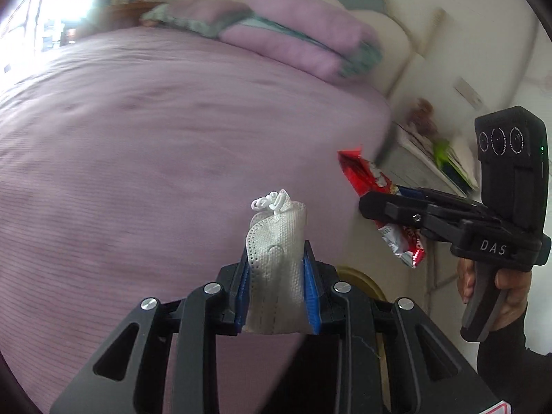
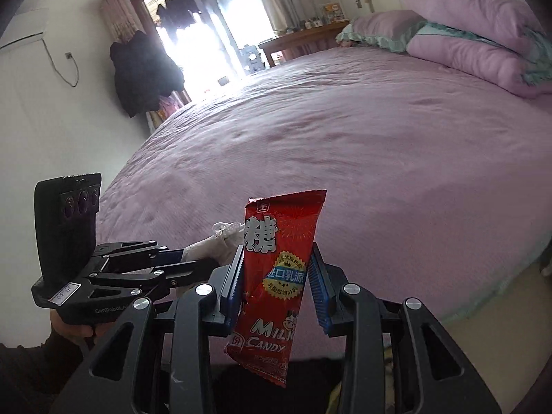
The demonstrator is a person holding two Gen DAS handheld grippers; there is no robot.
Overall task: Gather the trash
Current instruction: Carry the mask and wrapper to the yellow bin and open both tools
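left tongs (image 1: 276,269) are clamped on a folded white mask (image 1: 276,258); right tongs (image 2: 276,286) on a red candy wrapper (image 2: 276,276), both held above the bed (image 2: 345,138). the slick wrapper could be lost if grip is eased.

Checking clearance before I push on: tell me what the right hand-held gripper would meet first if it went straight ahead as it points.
Probably the purple bedspread. The right hand-held gripper, shut on the red milk candy wrapper, points out across the bed; nothing else shows in that line, though depth is unclear.
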